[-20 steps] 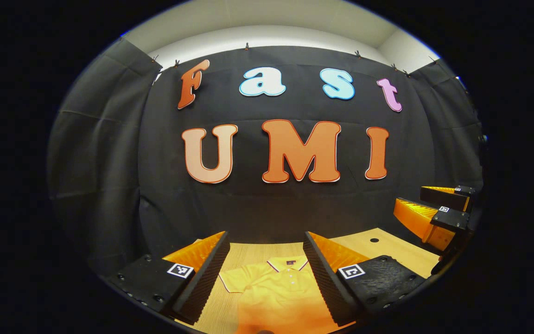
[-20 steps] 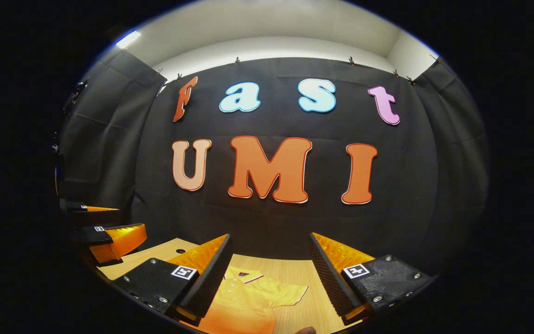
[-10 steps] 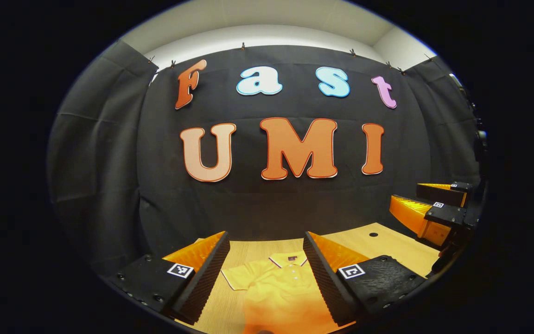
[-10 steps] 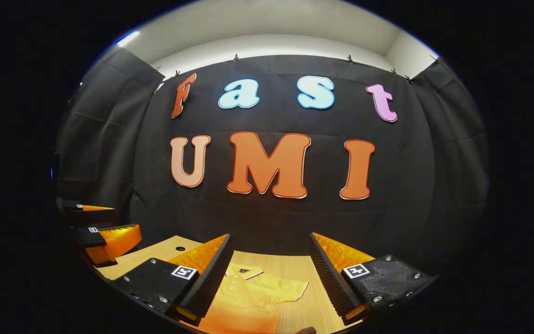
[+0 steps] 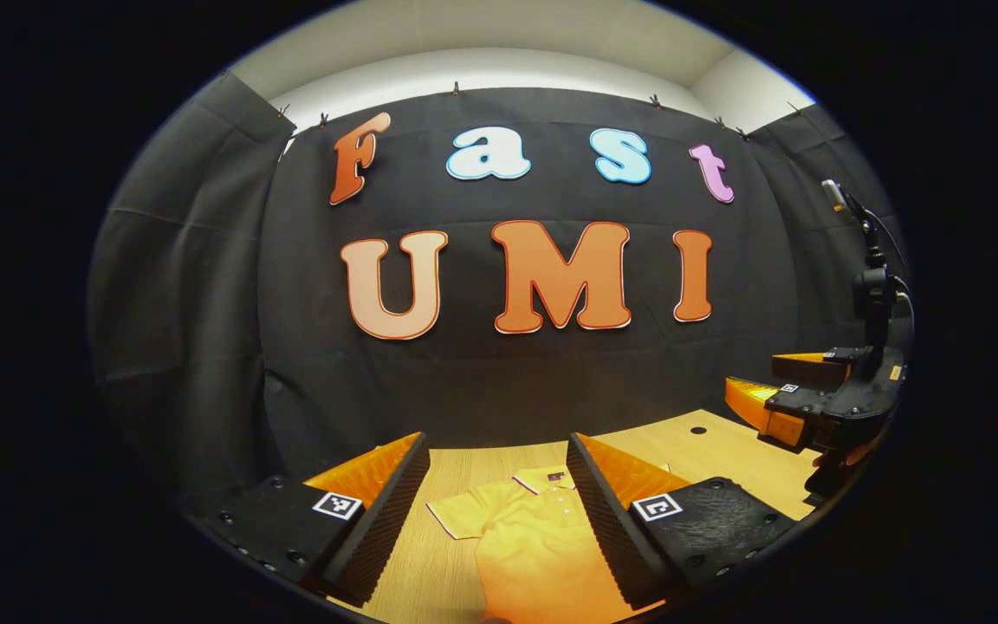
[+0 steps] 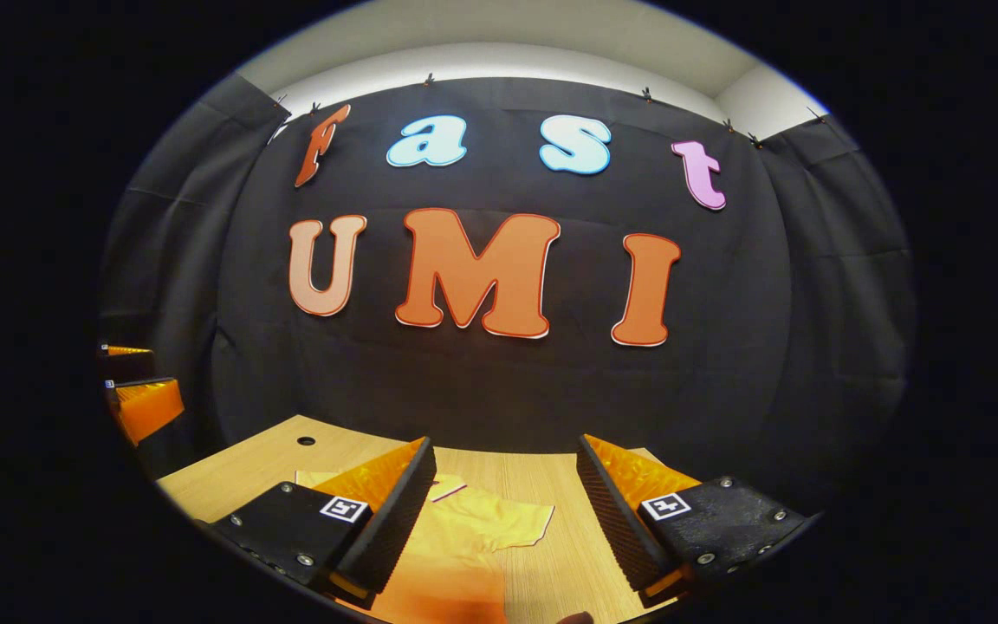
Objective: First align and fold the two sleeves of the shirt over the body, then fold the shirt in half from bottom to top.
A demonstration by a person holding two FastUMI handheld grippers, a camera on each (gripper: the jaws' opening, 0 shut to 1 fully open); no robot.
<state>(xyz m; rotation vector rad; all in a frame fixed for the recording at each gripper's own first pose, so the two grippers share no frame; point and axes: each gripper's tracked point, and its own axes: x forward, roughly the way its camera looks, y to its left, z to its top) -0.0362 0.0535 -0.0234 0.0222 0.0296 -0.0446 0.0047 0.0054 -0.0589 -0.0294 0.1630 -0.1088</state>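
A yellow polo shirt (image 5: 534, 542) lies flat on the wooden table (image 5: 724, 455), collar (image 5: 542, 478) toward the wall and one short sleeve (image 5: 464, 518) spread out. My left gripper (image 5: 495, 442) hovers open above it, the shirt's chest showing between its fingers. In the right gripper view the shirt (image 6: 464, 542) lies below my right gripper (image 6: 506, 444), which is open too, with the other sleeve (image 6: 512, 524) spread between its fingers. The right gripper (image 5: 754, 374) shows at the far right of the left gripper view, and the left gripper (image 6: 139, 374) shows at the left edge of the right gripper view.
The table (image 6: 239, 472) reaches back to the black cloth wall. A small round hole (image 5: 698, 430) (image 6: 306, 440) sits in its top near a far corner. A dark stand (image 5: 871, 286) rises behind the right gripper.
Both grippers have shifted while staying open. The right gripper view now shows more of the table, and the left gripper sits farther off in it. The shirt has not moved.
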